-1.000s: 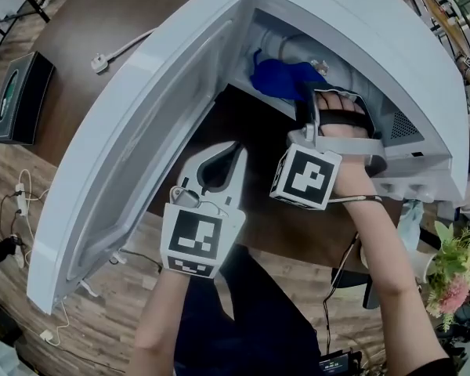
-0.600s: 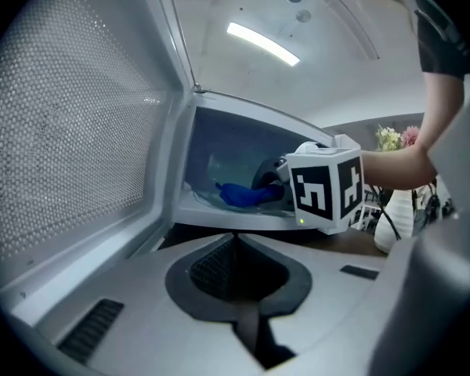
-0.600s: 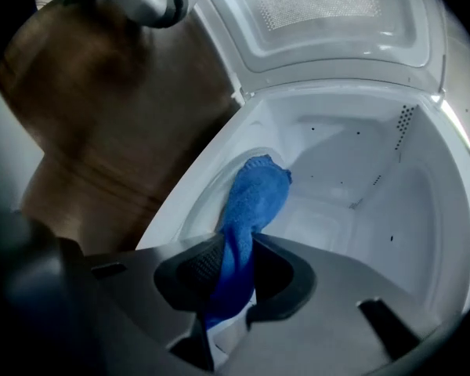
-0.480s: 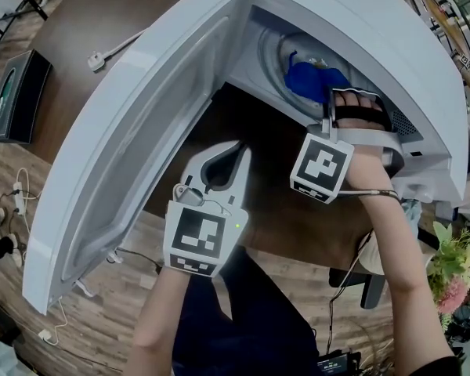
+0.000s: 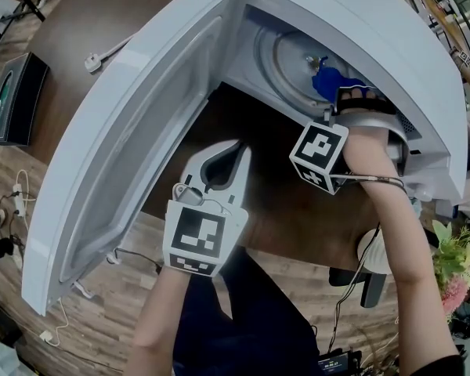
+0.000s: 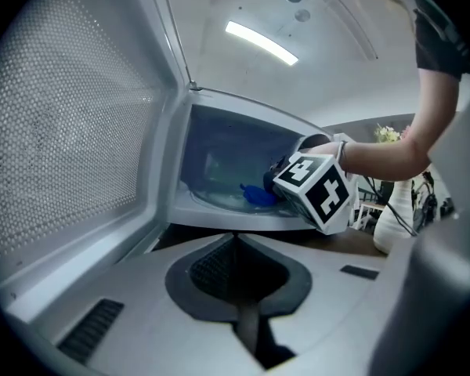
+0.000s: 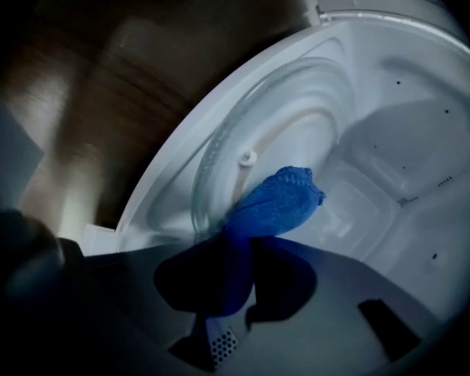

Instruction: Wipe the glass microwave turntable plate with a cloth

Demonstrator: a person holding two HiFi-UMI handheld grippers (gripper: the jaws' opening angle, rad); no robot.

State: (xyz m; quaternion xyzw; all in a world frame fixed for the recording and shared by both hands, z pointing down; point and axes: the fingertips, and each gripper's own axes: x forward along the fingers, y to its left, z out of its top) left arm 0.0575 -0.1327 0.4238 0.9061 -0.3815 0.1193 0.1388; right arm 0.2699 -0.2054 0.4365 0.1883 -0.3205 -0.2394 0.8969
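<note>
The glass turntable plate [image 5: 282,57] lies inside the open white microwave [image 5: 376,30]. My right gripper [image 5: 341,92] reaches into the cavity at the plate's right side, shut on a bunched blue cloth [image 5: 330,81] that rests on the glass. In the right gripper view the cloth [image 7: 278,202] sticks out from between the jaws over the plate's rim [image 7: 211,163], next to the white centre hub [image 7: 247,157]. My left gripper [image 5: 238,147] hovers shut and empty over the table in front of the microwave. From the left gripper view the cloth [image 6: 257,197] shows beside the right gripper's marker cube [image 6: 317,190].
The microwave door [image 5: 117,139] swings wide open to the left. The microwave stands on a dark wooden table [image 5: 251,131]. A black box [image 5: 12,96] and a white plug [image 5: 92,63] lie at the left. Pink flowers [image 5: 454,276] stand at the right.
My right gripper has swept the blue cloth rightward across the plate, uncovering the plate's left part. Its marker cube has turned. The left gripper has stayed put.
</note>
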